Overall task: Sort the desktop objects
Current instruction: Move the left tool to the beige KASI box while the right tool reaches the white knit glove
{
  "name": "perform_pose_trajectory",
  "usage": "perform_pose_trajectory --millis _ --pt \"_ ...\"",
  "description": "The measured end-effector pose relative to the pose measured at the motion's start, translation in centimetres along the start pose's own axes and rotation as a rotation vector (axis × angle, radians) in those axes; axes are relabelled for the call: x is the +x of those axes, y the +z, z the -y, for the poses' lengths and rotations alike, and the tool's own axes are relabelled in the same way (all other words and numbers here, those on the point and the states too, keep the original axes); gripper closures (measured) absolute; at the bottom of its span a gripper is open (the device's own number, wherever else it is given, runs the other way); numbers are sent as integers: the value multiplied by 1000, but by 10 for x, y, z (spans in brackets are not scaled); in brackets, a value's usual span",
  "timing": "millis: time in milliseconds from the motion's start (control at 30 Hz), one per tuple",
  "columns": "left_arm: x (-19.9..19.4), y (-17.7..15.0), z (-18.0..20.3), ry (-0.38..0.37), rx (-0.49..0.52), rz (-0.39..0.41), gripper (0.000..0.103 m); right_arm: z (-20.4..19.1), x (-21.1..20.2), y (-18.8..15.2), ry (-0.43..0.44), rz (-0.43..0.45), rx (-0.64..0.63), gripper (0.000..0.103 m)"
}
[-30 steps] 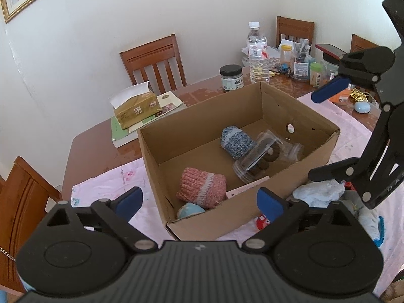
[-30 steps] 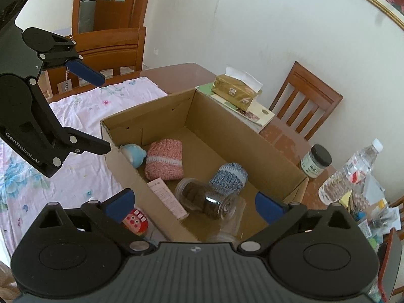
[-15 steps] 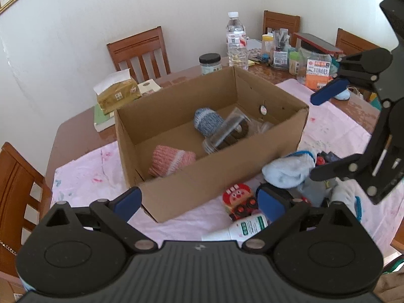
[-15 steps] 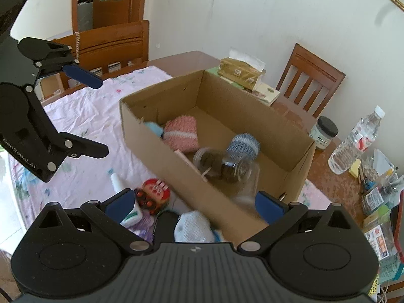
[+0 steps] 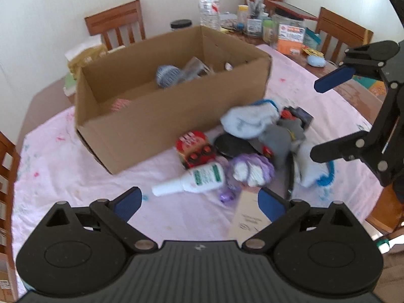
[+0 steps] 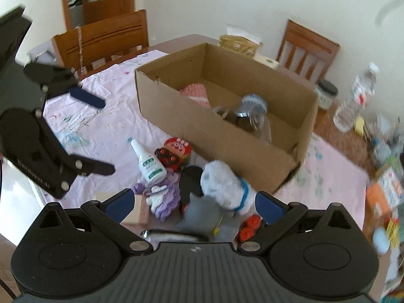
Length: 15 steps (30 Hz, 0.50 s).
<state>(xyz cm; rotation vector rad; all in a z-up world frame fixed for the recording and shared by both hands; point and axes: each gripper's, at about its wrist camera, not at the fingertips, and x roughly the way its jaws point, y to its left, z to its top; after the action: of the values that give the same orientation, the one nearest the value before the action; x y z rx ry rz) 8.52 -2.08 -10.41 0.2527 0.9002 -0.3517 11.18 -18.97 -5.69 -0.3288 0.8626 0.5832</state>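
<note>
An open cardboard box (image 5: 161, 121) (image 6: 227, 139) stands on the pink tablecloth, with a pink knit piece (image 6: 195, 93), a blue knit piece (image 5: 166, 75) and a clear jar (image 6: 247, 120) inside. In front of it lies a pile: white bottle (image 5: 194, 179) (image 6: 149, 162), red toy (image 5: 195, 147) (image 6: 174, 151), purple knit item (image 5: 252, 170) (image 6: 162, 199), pale blue sock (image 5: 248, 122) (image 6: 222, 185), grey cloth (image 5: 277, 139) (image 6: 204, 214). My left gripper (image 5: 199, 204) is open above the bottle and a beige card (image 5: 248, 218). My right gripper (image 6: 193, 203) is open over the pile.
Bottles, jars and packets (image 5: 265, 27) crowd the far end of the wooden table. A tissue box (image 5: 85, 58) (image 6: 240, 44) sits behind the cardboard box. Wooden chairs (image 5: 117, 22) (image 6: 101, 40) ring the table. Bare pink cloth (image 5: 63, 171) lies left of the pile.
Both grippers have drawn back from above the box toward the near table edge, so the box looks farther away and the pile of loose items now lies beneath them. Both stay open.
</note>
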Motion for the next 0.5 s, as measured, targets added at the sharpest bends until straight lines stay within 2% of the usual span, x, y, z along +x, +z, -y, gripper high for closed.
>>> perform_pose_trajectory --millis 167,500 --pt "3 -8 6 -10 -12 -18 5 -1 -1 -23 -2 -11 88 0" --pt "13 -15 3 33 -77 -34 5 -1 -5 -56 -74 -16 215 0"
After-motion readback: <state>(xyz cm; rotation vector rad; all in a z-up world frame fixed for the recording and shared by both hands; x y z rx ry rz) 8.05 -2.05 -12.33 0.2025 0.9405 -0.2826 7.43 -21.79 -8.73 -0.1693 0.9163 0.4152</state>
